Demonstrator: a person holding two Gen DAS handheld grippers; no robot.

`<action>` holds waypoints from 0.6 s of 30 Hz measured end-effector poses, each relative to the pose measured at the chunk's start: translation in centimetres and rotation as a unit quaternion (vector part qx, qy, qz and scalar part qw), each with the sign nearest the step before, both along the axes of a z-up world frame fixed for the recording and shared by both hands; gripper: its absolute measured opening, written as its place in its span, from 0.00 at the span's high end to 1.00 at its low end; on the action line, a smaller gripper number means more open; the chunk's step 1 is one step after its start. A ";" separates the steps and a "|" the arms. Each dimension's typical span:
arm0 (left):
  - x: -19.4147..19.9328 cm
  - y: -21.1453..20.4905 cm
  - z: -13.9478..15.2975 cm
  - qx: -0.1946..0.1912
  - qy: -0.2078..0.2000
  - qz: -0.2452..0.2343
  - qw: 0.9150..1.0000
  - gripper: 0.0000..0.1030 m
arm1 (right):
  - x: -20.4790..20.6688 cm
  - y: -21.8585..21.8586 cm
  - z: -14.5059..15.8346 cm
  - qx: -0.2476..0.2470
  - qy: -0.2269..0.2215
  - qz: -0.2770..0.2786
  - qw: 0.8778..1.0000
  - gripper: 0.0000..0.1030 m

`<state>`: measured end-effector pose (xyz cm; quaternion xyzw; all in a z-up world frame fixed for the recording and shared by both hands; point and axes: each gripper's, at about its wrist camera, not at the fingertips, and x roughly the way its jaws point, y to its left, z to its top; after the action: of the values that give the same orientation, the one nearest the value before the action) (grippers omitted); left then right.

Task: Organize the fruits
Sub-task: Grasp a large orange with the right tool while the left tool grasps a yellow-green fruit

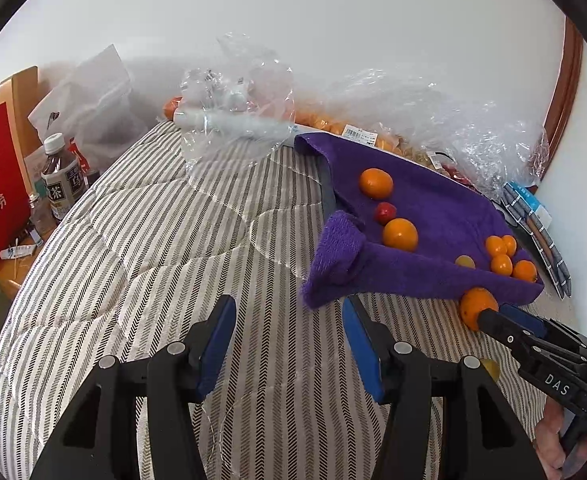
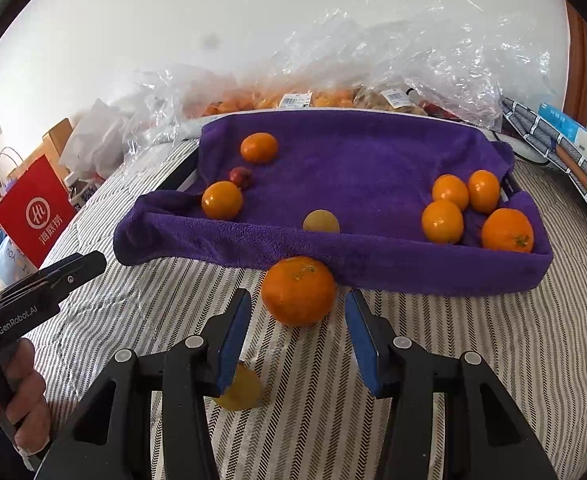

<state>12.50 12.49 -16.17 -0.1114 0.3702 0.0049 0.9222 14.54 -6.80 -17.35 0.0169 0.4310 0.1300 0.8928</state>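
Striped quilt, both grippers gaping, holding nothing

I've got the right gripper (image 2: pixel 298 312) wide apart with a loose orange (image 2: pixel 298 291) just ahead between its jaws, against the purple-towelled tray (image 2: pixel 333 268); a yellow fruit (image 2: pixel 242 393) sits beneath its left jaw. My left gripper (image 1: pixel 289 320) faces bare striped quilt (image 1: pixel 153 240), white wall beyond.

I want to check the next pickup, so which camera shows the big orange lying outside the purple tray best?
The right wrist view: the big orange sits whole and centered just ahead of the open right gripper, against the towel-lined tray. The left wrist view shows it small, partly hidden behind the right gripper.
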 end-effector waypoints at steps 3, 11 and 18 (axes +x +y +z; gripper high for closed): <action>0.2 0.0 -0.2 -0.003 0.005 0.000 1.000 0.49 | 0.6 0.3 -0.3 -0.005 0.000 -0.006 1.000 0.53; 0.6 0.3 -0.5 -0.015 0.017 0.004 1.000 0.49 | 2.3 1.1 -1.4 -0.023 0.025 -0.016 0.999 0.56; 0.7 0.0 -0.6 -0.015 0.017 -0.008 1.000 0.49 | 1.3 -0.5 -0.4 0.001 0.009 -0.022 1.000 0.59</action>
<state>13.16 12.51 -16.77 -0.1227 0.3871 -0.0061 0.9138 15.84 -7.33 -17.74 0.0282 0.4380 0.1108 0.8917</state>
